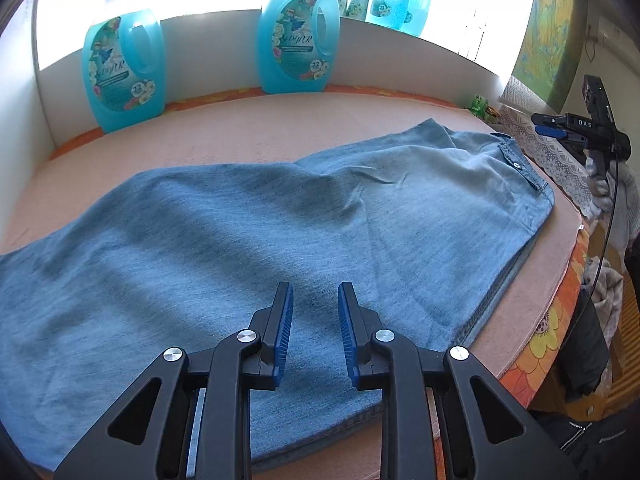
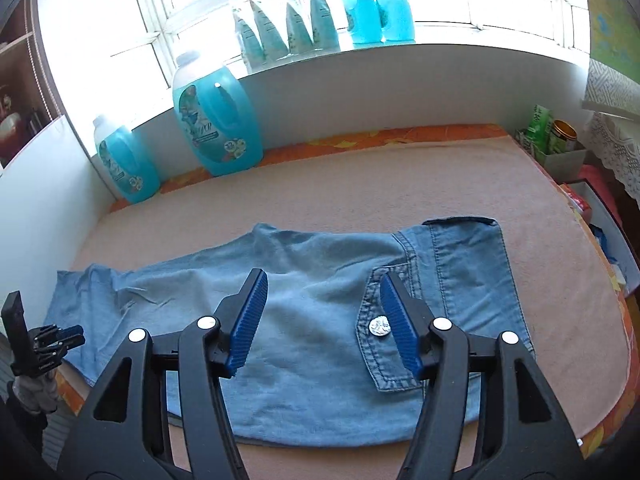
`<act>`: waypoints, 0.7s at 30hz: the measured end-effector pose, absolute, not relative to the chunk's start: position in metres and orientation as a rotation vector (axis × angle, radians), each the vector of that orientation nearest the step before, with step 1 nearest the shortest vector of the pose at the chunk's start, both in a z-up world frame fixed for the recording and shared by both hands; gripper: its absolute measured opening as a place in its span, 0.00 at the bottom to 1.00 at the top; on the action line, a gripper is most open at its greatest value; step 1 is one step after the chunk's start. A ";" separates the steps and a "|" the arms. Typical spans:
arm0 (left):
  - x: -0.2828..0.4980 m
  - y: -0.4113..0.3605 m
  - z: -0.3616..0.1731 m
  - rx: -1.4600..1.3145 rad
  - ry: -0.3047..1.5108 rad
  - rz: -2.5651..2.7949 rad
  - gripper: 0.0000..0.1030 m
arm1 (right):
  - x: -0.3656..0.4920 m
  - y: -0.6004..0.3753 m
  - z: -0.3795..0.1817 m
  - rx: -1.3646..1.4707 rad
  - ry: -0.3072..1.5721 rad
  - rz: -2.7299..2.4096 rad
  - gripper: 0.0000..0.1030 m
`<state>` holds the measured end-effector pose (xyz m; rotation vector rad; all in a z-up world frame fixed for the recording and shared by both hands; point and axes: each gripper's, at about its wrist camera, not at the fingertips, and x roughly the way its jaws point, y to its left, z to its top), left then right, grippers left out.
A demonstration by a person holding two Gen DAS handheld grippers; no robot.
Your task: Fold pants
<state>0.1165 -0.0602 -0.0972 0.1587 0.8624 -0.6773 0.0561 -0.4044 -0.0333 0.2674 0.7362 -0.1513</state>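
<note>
On the pink-covered table (image 1: 280, 120), seen from my left wrist camera, the pants (image 1: 240, 220) are lying flat, light blue denim, spread from the near left edge across to the far right. They are looking doubled lengthwise: a stacked edge is showing along the near right side. My left gripper (image 1: 315, 300) is hovering over the near part of the cloth, jaws standing at a narrow gap with nothing between the blue pads and no fabric pinched. My right gripper (image 1: 560, 128) is showing at the far right, off the table edge, clear of the denim. Two blue detergent bottles (image 1: 296, 36) are standing against the back wall, well apart from the work.

Switching to the right wrist camera: the pants (image 2: 300, 308) are lying below the claw, waistband end to the right, a buttoned back pocket (image 2: 384, 336) facing up. My right gripper (image 2: 324, 308) is hanging above the cloth with jaws standing wide and empty. My left gripper (image 2: 60, 338) is showing at the lower left, near the leg end.

Judgement on progress: the leg-over-leg fold is looking done, and both claws are holding nothing. Remaining, as far as I am reading it: the crosswise folds, bringing the leg end toward the waistband, then smoothing the ripples near the middle. I am treating the task as roughly half done.
</note>
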 end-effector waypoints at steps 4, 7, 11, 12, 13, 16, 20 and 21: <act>0.120 -0.056 -0.106 0.145 0.877 -0.655 0.21 | 0.122 -0.400 -0.047 0.195 0.844 -0.049 0.68; 0.123 -0.050 -0.112 0.134 0.882 -0.639 0.21 | 0.165 -0.390 -0.063 0.074 0.922 -0.073 0.71; 0.127 -0.045 -0.120 0.120 0.887 -0.625 0.21 | 0.206 -0.384 -0.088 0.032 1.012 -0.017 0.71; 0.128 -0.044 -0.120 0.112 0.884 -0.627 0.21 | 0.214 -0.386 -0.094 0.033 1.031 -0.002 0.71; 0.128 -0.044 -0.120 0.108 0.884 -0.630 0.21 | 0.220 -0.388 -0.100 0.043 1.049 0.013 0.71; 0.128 -0.041 -0.120 0.095 0.878 -0.635 0.21 | 0.230 -0.396 -0.116 0.081 1.084 0.053 0.71; 0.127 -0.041 -0.121 0.086 0.878 -0.635 0.21 | 0.233 -0.401 -0.133 0.123 1.108 0.094 0.71; 0.127 -0.041 -0.121 0.089 0.877 -0.633 0.21 | 0.233 -0.400 -0.135 0.126 1.112 0.102 0.71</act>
